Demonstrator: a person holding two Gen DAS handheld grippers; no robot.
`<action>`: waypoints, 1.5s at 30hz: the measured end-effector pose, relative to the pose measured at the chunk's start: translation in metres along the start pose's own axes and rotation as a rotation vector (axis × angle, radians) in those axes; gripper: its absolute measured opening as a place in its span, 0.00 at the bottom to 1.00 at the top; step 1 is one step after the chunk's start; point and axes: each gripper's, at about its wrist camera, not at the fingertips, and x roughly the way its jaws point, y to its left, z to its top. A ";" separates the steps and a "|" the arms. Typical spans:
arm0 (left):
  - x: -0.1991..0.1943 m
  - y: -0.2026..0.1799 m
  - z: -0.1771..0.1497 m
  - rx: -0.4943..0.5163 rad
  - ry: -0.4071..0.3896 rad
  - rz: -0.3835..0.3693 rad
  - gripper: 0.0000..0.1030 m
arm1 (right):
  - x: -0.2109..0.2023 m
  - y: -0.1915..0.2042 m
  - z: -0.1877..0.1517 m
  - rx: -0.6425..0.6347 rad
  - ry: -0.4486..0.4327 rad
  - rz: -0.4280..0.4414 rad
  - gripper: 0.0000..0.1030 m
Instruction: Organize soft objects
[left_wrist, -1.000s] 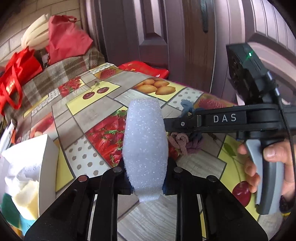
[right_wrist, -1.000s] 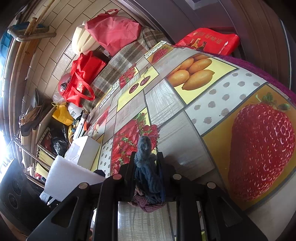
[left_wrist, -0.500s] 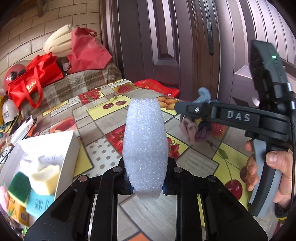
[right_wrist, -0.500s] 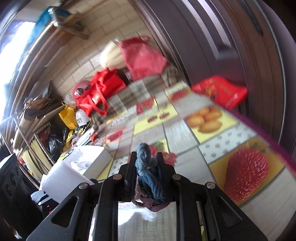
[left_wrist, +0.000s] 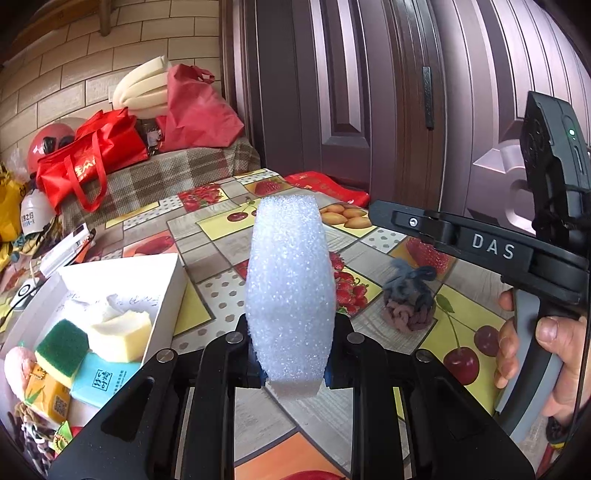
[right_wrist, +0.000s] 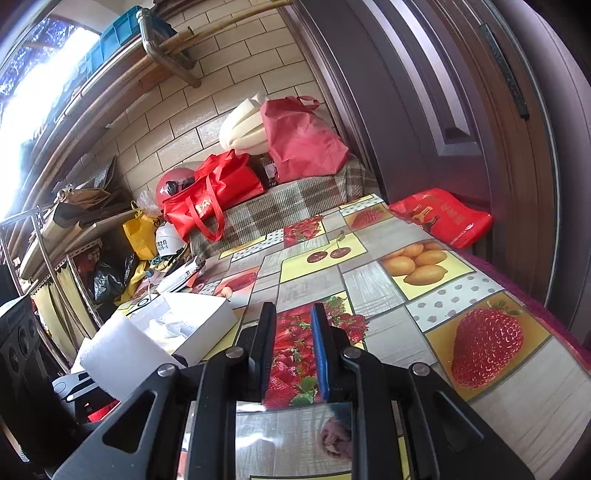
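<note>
The left wrist view looks forward along the left gripper (left_wrist: 290, 354) from close above the fruit-print tablecloth (left_wrist: 218, 258), facing the brown door (left_wrist: 343, 103) and brick wall. The right wrist view looks along the right gripper (right_wrist: 293, 354) from slightly higher, facing the same wall (further leftward). Both share the tablecloth, the white box (left_wrist: 122, 277) (right_wrist: 199, 314), the red tote bag (left_wrist: 92, 155) (right_wrist: 214, 188) and the white foam block (left_wrist: 290, 288) (right_wrist: 118, 354).

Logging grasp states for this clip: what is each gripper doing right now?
Left gripper: closed on the white foam block.
Right gripper: open, holding nothing; the knotted yarn bundle lies on the table.
</note>
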 end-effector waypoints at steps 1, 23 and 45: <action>-0.001 0.001 0.000 -0.003 -0.002 0.001 0.19 | -0.001 0.001 0.000 -0.002 -0.001 0.001 0.18; -0.013 0.008 -0.004 -0.029 -0.034 -0.004 0.19 | 0.049 -0.003 -0.027 -0.252 0.475 -0.254 0.64; -0.045 0.026 -0.018 -0.047 -0.096 0.071 0.19 | -0.004 0.085 -0.024 -0.241 0.056 -0.008 0.19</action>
